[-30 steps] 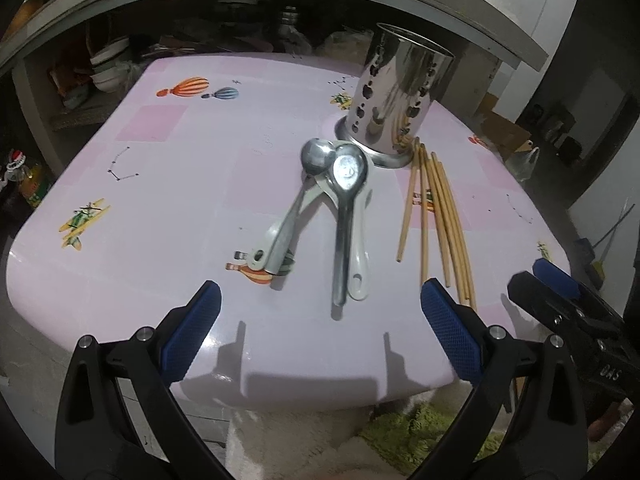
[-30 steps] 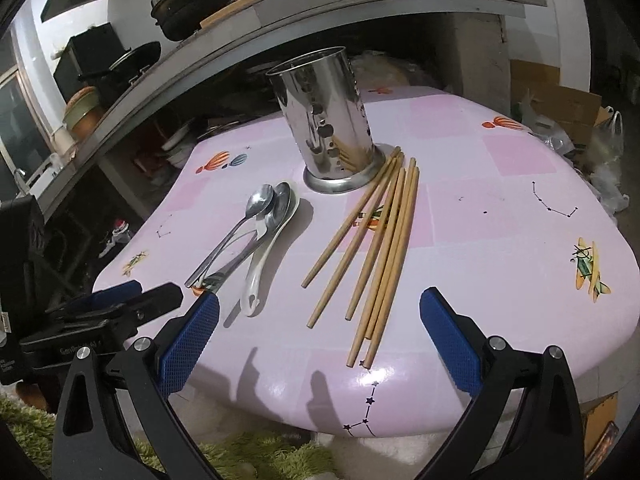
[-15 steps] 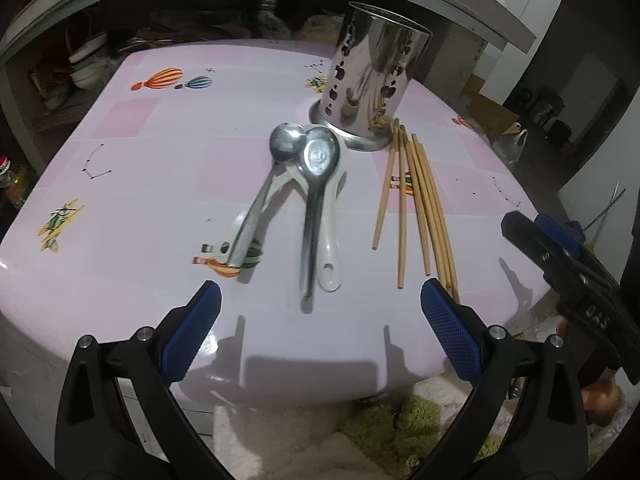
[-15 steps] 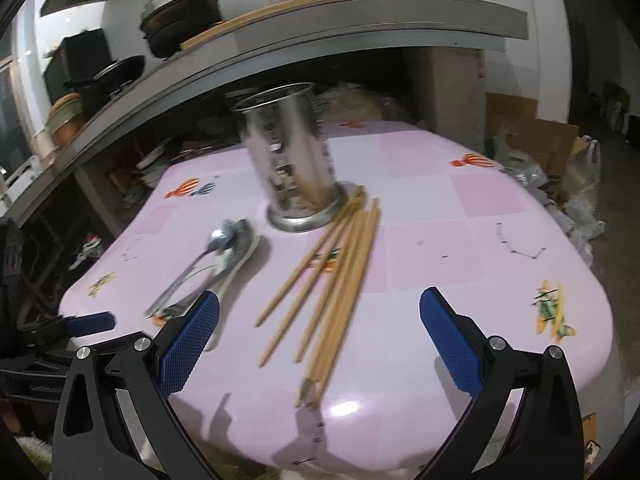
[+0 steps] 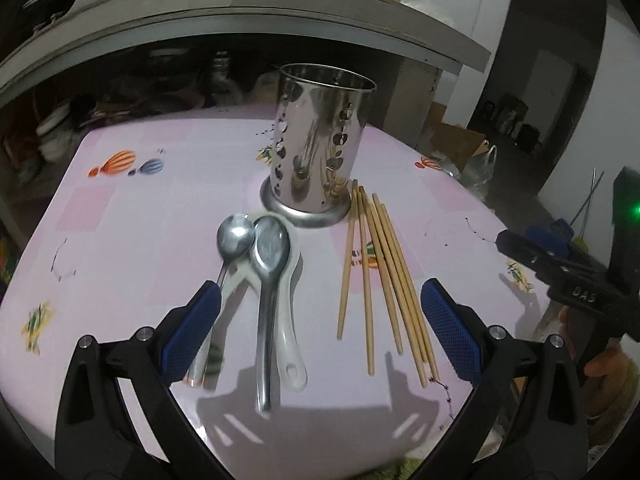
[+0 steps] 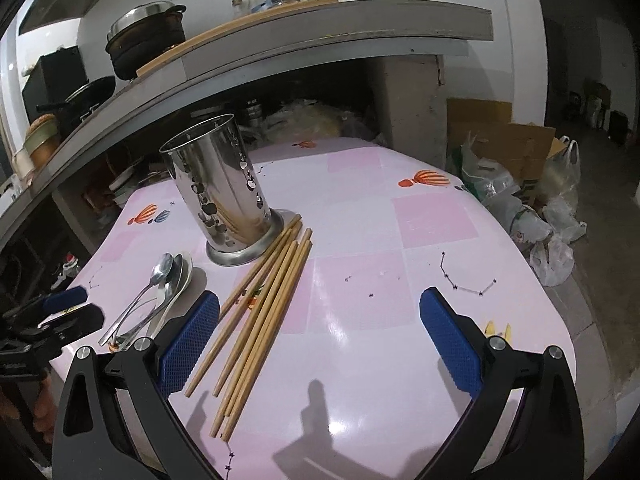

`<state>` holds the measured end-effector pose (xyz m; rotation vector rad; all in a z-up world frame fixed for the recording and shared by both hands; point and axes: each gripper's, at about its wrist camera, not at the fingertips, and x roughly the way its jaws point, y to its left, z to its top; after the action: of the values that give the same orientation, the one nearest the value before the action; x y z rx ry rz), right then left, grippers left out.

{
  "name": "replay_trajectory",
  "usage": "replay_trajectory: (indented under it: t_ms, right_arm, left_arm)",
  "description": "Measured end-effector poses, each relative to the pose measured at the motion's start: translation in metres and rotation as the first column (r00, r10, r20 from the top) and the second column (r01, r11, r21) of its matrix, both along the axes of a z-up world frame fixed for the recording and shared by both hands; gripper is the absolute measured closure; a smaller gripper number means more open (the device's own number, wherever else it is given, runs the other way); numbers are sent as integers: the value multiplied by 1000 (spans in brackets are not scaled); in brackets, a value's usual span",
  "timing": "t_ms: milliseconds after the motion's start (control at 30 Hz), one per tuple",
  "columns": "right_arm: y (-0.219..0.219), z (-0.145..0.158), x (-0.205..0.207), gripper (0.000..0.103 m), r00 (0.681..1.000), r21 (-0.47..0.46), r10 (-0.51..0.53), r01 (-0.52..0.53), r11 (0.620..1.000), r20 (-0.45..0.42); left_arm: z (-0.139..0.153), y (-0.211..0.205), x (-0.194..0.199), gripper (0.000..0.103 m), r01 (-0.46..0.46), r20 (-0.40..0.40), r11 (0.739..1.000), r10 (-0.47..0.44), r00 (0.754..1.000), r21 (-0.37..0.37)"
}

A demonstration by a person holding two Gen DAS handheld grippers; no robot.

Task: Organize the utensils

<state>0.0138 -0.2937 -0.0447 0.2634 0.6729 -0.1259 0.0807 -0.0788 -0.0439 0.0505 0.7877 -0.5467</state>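
A perforated steel utensil holder (image 5: 320, 140) (image 6: 220, 196) stands upright on the pink table (image 5: 140, 240) (image 6: 360, 280). In front of it lie metal spoons (image 5: 269, 276) (image 6: 160, 284) stacked over a white spoon (image 5: 290, 344), and several wooden chopsticks (image 5: 384, 276) (image 6: 260, 304) fanned to their right. My left gripper (image 5: 320, 328) is open, low over the spoon handles, the long spoon lying between its blue pads. My right gripper (image 6: 320, 340) is open above the table, its left pad beside the chopsticks. Neither holds anything.
A grey counter shelf (image 6: 320, 36) overhangs the table's far side, with pots (image 6: 148, 40) and bottles on it. Cardboard boxes and plastic bags (image 6: 520, 184) sit on the floor to the right. Clutter fills the dark space under the shelf.
Both grippers have moved forward and lower over the table. The left now straddles the spoons; the right has come in beside the chopsticks. No utensil has moved.
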Motion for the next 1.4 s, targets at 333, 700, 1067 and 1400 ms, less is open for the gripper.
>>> replay_trajectory:
  t_ms: [333, 700, 1067, 1400]
  right_arm:
    - [5, -20, 27, 13, 997, 40, 57, -55, 998, -53]
    - [8, -46, 48, 30, 989, 93, 88, -77, 993, -120]
    - [11, -62, 55, 34, 982, 91, 107, -93, 991, -155]
    - [9, -66, 55, 34, 982, 107, 103, -87, 991, -157]
  left_arm:
    - [-25, -43, 23, 7, 121, 17, 982, -124, 992, 143]
    - [-54, -70, 45, 43, 197, -77, 960, -185, 980, 200]
    - [-79, -81, 60, 72, 231, -184, 952, -195, 963, 203]
    - [-87, -99, 63, 79, 260, -171, 917, -216, 961, 303]
